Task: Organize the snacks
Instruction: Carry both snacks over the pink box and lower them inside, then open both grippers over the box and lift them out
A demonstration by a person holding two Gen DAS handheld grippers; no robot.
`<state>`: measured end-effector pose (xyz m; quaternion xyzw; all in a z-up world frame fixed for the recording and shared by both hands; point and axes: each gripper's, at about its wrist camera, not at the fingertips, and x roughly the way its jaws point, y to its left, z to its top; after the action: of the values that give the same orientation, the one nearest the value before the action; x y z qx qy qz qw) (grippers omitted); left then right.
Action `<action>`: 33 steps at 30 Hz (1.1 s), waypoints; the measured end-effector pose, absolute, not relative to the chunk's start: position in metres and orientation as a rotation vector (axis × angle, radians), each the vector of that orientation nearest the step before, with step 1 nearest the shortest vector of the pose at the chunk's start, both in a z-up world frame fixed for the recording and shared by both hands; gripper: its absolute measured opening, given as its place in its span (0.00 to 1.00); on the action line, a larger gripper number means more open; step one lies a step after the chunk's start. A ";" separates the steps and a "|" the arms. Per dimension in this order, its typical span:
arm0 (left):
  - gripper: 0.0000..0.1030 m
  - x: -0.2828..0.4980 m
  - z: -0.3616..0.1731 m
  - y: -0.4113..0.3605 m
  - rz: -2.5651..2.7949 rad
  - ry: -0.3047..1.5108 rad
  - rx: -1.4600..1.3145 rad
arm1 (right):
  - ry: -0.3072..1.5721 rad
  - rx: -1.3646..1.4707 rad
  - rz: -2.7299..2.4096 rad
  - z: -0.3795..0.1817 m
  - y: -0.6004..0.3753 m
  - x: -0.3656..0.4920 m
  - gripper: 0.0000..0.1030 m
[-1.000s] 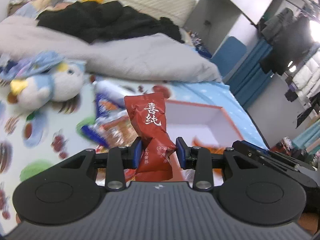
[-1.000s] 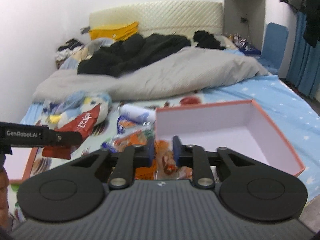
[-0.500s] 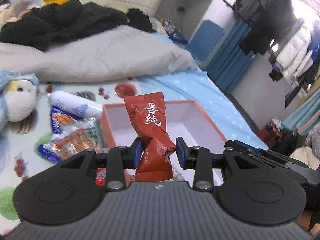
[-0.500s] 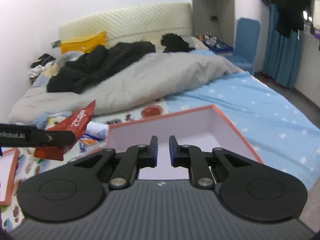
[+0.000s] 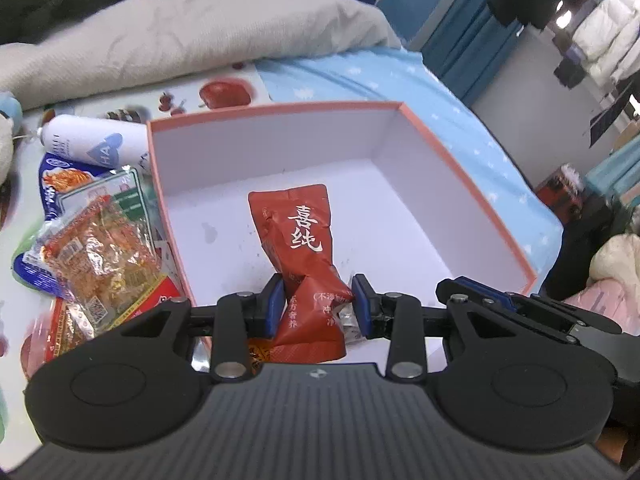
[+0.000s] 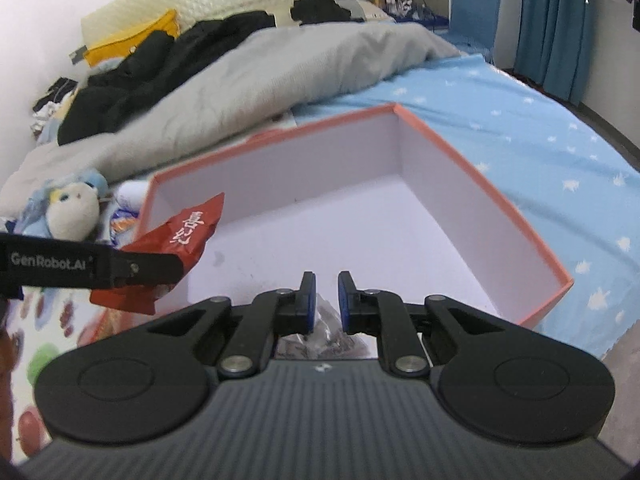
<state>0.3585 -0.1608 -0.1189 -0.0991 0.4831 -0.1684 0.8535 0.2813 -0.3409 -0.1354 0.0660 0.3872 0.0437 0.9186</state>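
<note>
Clearly the left gripper (image 5: 316, 304) pinches the red packet (image 5: 306, 264) above the box (image 5: 460, 168) near its left wall, the right gripper (image 6: 323, 300) nearly closed, seemingly empty; released tilted, the packet might lean over that wall.

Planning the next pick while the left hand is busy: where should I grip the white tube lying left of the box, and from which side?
Grip the white tube across its middle, coming from above with the fingers straddling its width. It lies flat on the sheet, long axis roughly parallel to the box's far wall; its near side sits against the snack pile, so a side approach looks blocked.
</note>
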 end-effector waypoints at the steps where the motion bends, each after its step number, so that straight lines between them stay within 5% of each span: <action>1: 0.40 0.360 -0.123 -0.162 -0.352 1.025 -0.197 | 0.802 0.145 0.090 -0.139 -0.342 0.281 0.14; 3: 0.43 0.361 -0.128 -0.163 -0.333 1.039 -0.182 | 0.813 0.163 0.088 -0.146 -0.346 0.282 0.16; 6: 0.65 0.358 -0.125 -0.157 -0.316 1.037 -0.204 | 0.816 0.160 0.079 -0.149 -0.346 0.280 0.16; 13: 0.65 0.330 -0.091 -0.153 -0.338 0.957 -0.158 | 0.772 0.184 0.100 -0.128 -0.345 0.266 0.18; 17: 0.65 0.310 -0.065 -0.147 -0.338 0.899 -0.146 | 0.707 0.186 0.103 -0.108 -0.343 0.248 0.71; 18: 0.65 0.304 -0.059 -0.144 -0.337 0.884 -0.142 | 0.693 0.178 0.096 -0.105 -0.342 0.244 0.76; 33: 0.68 0.204 0.001 -0.075 -0.277 0.702 -0.151 | 0.586 0.206 0.146 -0.055 -0.319 0.188 0.82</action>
<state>0.2036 -0.0749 0.0012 -0.0735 0.3423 -0.1350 0.9269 0.1876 -0.3186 -0.0551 0.1012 0.2881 0.0719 0.9495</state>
